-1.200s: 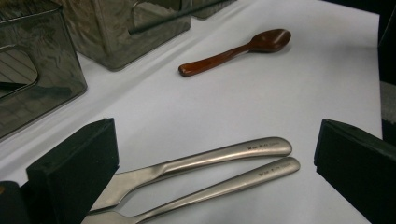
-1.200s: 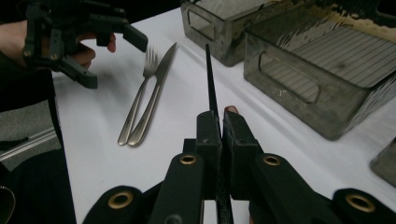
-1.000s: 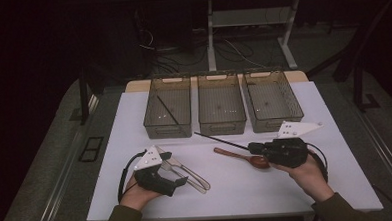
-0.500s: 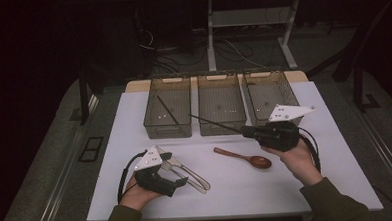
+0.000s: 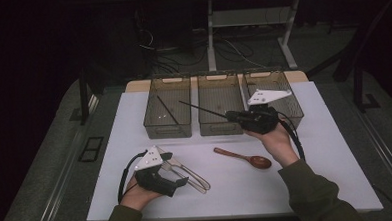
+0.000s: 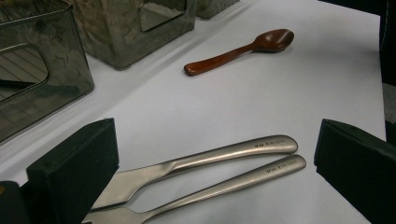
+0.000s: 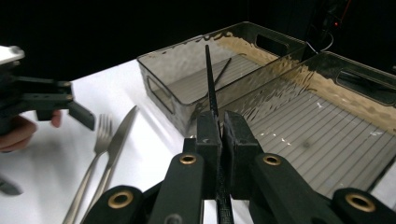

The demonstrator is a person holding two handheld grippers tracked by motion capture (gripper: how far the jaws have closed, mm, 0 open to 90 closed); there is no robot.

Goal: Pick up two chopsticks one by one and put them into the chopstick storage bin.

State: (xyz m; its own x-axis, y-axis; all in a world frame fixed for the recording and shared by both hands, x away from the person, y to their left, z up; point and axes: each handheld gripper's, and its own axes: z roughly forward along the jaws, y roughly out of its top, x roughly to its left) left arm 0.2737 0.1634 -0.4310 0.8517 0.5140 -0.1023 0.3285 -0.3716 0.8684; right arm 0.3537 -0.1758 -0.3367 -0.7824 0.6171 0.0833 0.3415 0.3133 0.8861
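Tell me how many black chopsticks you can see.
2. One chopstick lies in the left bin; the other chopstick is clamped in the right gripper, above the middle bin.

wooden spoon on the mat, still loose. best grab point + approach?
Grip the wooden spoon mid-handle, from straight above, jaws set across the shaft. It lies flat on the white mat, handle toward the bins, bowl nearer the person. The handle is narrow and straight with bare mat on both sides; the bowl is rounded and wider, so likely slippier.
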